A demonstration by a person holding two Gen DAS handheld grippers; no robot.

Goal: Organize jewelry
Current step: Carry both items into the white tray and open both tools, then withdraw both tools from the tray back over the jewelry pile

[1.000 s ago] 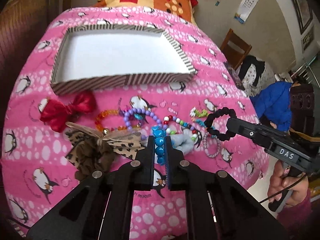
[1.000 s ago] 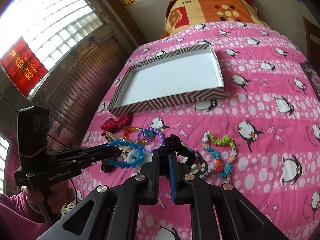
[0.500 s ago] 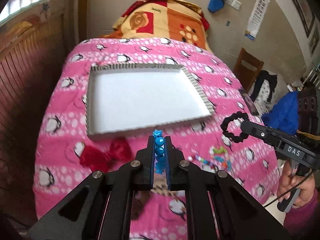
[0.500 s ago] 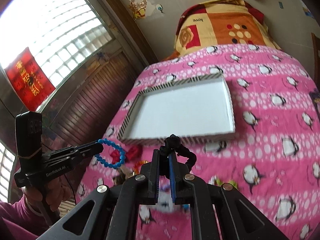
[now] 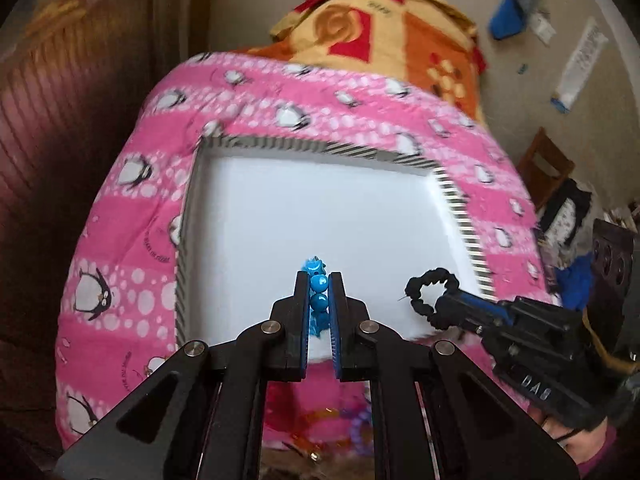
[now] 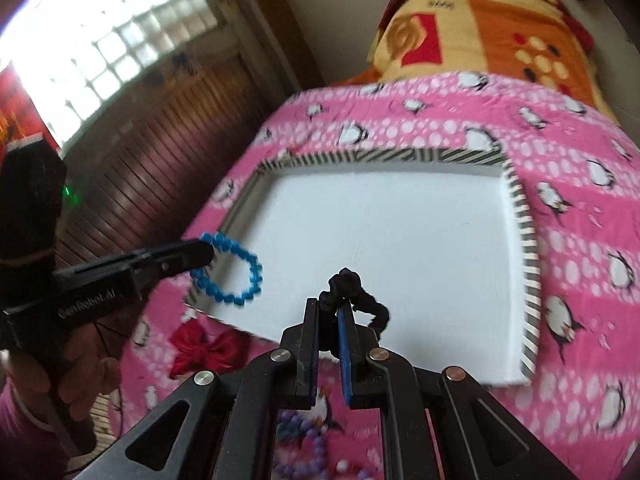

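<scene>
Blue bead bracelet (image 5: 319, 286) clamped in left gripper (image 5: 319, 280); black scrunchie (image 6: 356, 294) (at three o'clock) clamped in right gripper (image 6: 330, 312), over striped tray (image 6: 524, 248).

both grippers, left (image 5: 319, 286) and right (image 6: 333, 309), now over the tray (image 5: 208, 216)

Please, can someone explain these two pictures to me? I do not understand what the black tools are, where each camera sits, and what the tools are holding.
A person holds one hand tool in each hand; each carries a camera looking along its two fingers. In the left-hand view, the left gripper pinches a blue bead bracelet. In the right-hand view, the right gripper pinches a black scrunchie. Both hang over an empty white tray with a striped rim on a pink penguin blanket. A red bow lies on the blanket.
</scene>
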